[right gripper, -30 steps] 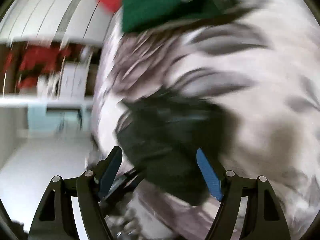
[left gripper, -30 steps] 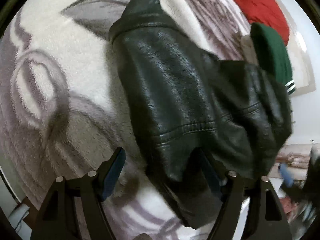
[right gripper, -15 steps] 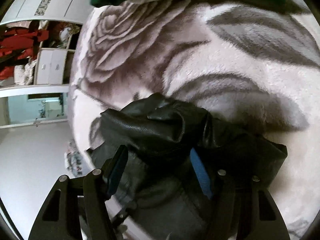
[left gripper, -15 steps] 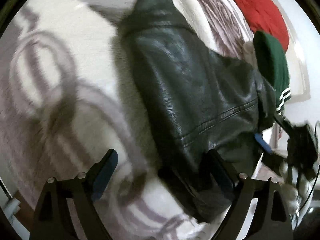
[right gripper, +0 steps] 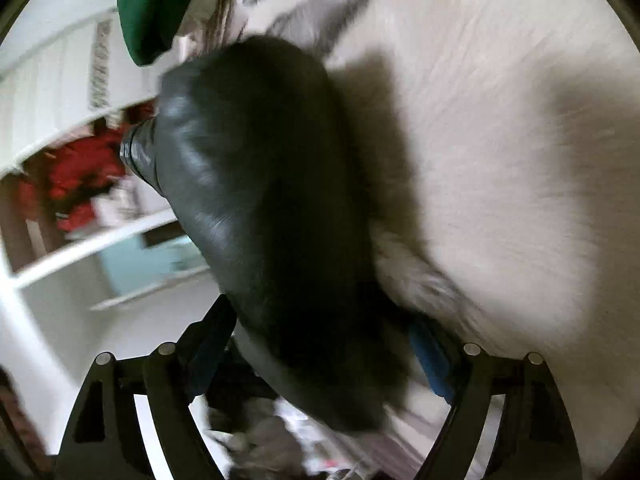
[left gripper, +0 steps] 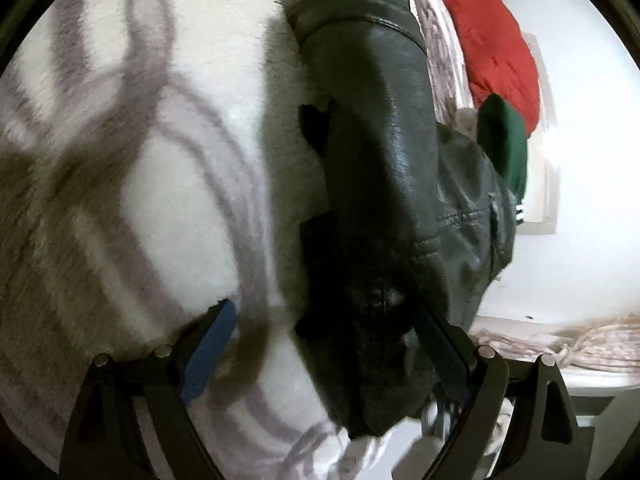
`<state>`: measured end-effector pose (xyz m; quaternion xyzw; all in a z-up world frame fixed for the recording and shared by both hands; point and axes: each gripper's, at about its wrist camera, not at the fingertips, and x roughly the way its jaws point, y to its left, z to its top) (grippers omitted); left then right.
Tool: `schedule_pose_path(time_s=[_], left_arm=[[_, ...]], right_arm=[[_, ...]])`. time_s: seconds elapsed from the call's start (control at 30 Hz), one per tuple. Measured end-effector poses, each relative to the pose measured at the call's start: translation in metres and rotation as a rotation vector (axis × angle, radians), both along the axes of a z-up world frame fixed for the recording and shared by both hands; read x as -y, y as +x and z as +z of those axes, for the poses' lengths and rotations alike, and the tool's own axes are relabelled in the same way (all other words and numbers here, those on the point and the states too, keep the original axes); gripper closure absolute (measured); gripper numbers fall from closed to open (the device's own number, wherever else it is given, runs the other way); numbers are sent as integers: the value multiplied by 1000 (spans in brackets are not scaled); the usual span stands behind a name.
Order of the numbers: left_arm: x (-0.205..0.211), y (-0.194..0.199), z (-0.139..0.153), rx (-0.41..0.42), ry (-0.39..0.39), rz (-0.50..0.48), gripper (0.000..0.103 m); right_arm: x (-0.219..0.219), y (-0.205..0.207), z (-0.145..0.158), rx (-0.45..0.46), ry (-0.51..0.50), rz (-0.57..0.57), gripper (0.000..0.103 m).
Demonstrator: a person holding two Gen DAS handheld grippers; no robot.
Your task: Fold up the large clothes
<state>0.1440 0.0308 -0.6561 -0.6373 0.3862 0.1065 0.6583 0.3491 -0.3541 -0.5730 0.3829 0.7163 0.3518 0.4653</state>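
A black leather jacket (left gripper: 384, 168) lies bunched on a white and grey patterned blanket (left gripper: 132, 168). In the left wrist view my left gripper (left gripper: 324, 344) is open, its blue pads wide apart, with the jacket's near end lying between the fingers over the right one. In the right wrist view the jacket (right gripper: 256, 200) fills the gap of my right gripper (right gripper: 320, 344), which is also open with its pads either side of the leather. Both views are blurred.
A red garment (left gripper: 496, 52) and a green garment (left gripper: 504, 140) lie at the far end of the bed. The green one also shows in the right wrist view (right gripper: 156, 4). White shelving with red items (right gripper: 80, 184) stands beyond the bed edge.
Both grippers have moved in close over the jacket. The right gripper went from hovering above the bunched leather to having it between its fingers. The jacket looks longer and narrower.
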Motion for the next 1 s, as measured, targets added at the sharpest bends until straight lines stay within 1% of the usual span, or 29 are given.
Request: schedule_pose_path(time_s=[0.03, 0.07, 0.1, 0.13, 0.17, 0.2, 0.23, 0.27, 0.3, 0.4, 0.47, 0.57, 0.63, 0.7, 0.8, 0.87, 0.9, 0.93, 1.0], left_arm=[[1, -5, 0, 5, -14, 2, 12], [-1, -7, 0, 8, -24, 6, 12], [1, -11, -1, 9, -33, 8, 12], [2, -13, -2, 15, -49, 8, 12], [4, -13, -3, 23, -65, 9, 12], [6, -10, -5, 35, -88, 10, 12], [8, -5, -9, 45, -103, 7, 12], [11, -1, -11, 61, -119, -1, 12], [9, 2, -14, 73, -128, -6, 12], [9, 20, -25, 138, -163, -5, 11], [5, 30, -34, 177, -198, 3, 11], [2, 39, -35, 247, -228, 24, 11], [1, 43, -35, 276, -253, 39, 11], [1, 50, -36, 285, -259, 44, 11], [-2, 57, -35, 304, -272, 61, 11], [-6, 60, -33, 356, -313, 102, 11], [-7, 65, -32, 363, -326, 112, 11], [-8, 69, -32, 353, -320, 109, 11], [-10, 75, -29, 317, -270, 70, 11]], right_arm=[[-13, 2, -2, 7, 17, 25, 15], [-24, 1, 1, 17, 24, 58, 12], [-36, 1, 3, 35, 8, 101, 10], [-50, -1, 4, 51, -10, 157, 10], [-60, -2, 4, 60, -33, 185, 11], [-62, -1, 1, 31, -48, 161, 14], [-58, 0, -5, -42, -35, 101, 18], [-52, 1, -11, -119, -1, 39, 26], [-47, 0, -13, -157, 24, 5, 33], [-43, -4, -14, -205, 53, -29, 35], [-45, -5, -15, -199, 48, -22, 36], [-47, -4, -24, -245, 64, -42, 36], [-48, -3, -27, -257, 75, -37, 34], [-50, -5, -30, -283, 104, -44, 30], [-53, -7, -32, -290, 111, -52, 28], [-54, -9, -32, -291, 127, -57, 26], [-57, -13, -34, -292, 135, -58, 26], [-58, -14, -35, -292, 140, -58, 26], [-60, -19, -36, -285, 145, -50, 26]])
